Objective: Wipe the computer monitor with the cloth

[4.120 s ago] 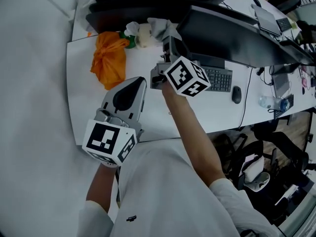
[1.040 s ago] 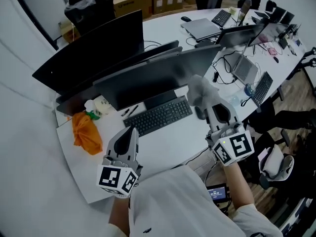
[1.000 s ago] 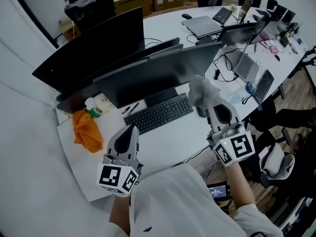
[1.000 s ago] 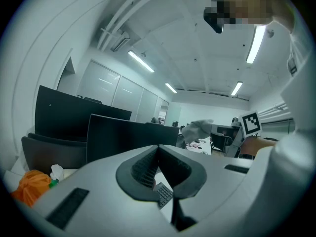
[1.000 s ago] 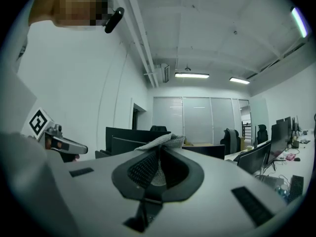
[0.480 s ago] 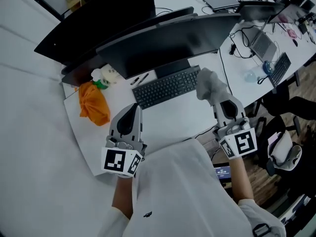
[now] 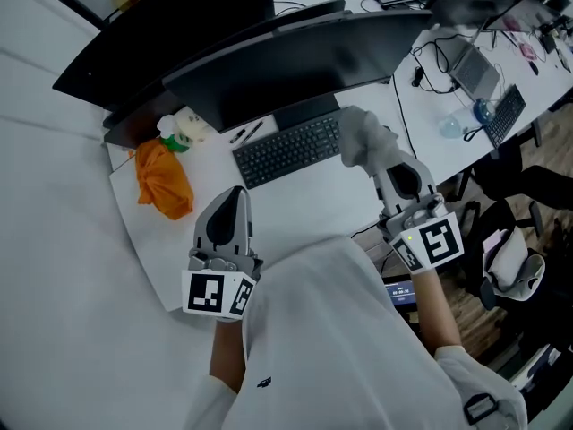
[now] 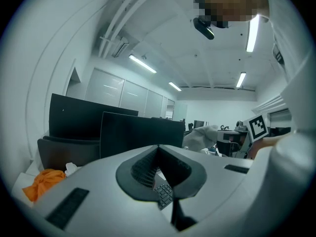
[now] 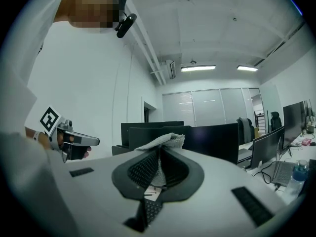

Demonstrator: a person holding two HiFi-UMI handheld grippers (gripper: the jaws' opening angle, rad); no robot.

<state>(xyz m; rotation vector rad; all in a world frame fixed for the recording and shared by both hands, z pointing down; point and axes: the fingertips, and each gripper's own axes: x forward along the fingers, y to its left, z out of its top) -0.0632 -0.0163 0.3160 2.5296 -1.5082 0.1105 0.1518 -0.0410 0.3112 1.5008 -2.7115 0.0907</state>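
Note:
The wide dark monitor (image 7: 295, 61) stands at the back of the white desk (image 7: 304, 209), screen off. My right gripper (image 7: 374, 157) is shut on a grey cloth (image 7: 361, 135), which bunches up over the jaw tips just above the keyboard's right end, short of the screen. In the right gripper view the cloth (image 9: 161, 142) runs down between the closed pads (image 9: 144, 169), with the monitor (image 9: 210, 137) behind. My left gripper (image 7: 235, 193) hovers low over the desk's front left, shut and empty; its own view shows the jaws closed (image 8: 158, 151) and the monitor (image 8: 140, 130) ahead.
A black keyboard (image 7: 286, 149) lies under the monitor, with pens beside it. An orange bag (image 7: 161, 179) and a small white bundle (image 7: 186, 125) sit at the desk's left. A second monitor (image 7: 170, 25) stands behind. Laptops, cables and a water bottle (image 7: 483, 112) are to the right.
Four seconds ago the right gripper was at the cloth in the desk's far left corner; it now holds the cloth by the keyboard's right end, nearer the screen. The left gripper stayed.

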